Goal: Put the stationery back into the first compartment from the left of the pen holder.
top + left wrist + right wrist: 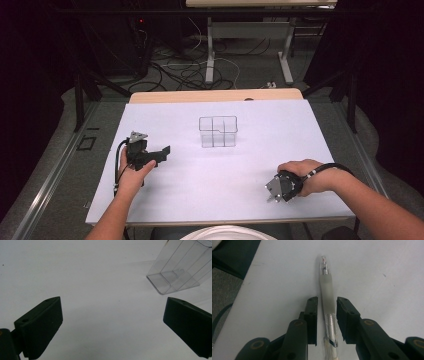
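Observation:
A clear plastic pen (327, 295) with a frosted grip lies on the white table sheet (210, 175) near the front right. My right gripper (327, 300) points down over it with one jaw on either side of the frosted grip. A thin gap shows on each side, so the pads do not press on it. In the high view the right gripper (280, 189) sits under a person's hand. My left gripper (160, 152) rests at the left with its jaws wide apart and nothing between them (112, 302). A clear divided box (218, 131) stands mid-table, ahead and to the right of the left gripper (178, 267).
The sheet's front edge runs close to the right gripper, and in the right gripper view the table edge (244, 282) falls away to dark floor. A second table's legs (210, 55) and cables stand beyond the far edge.

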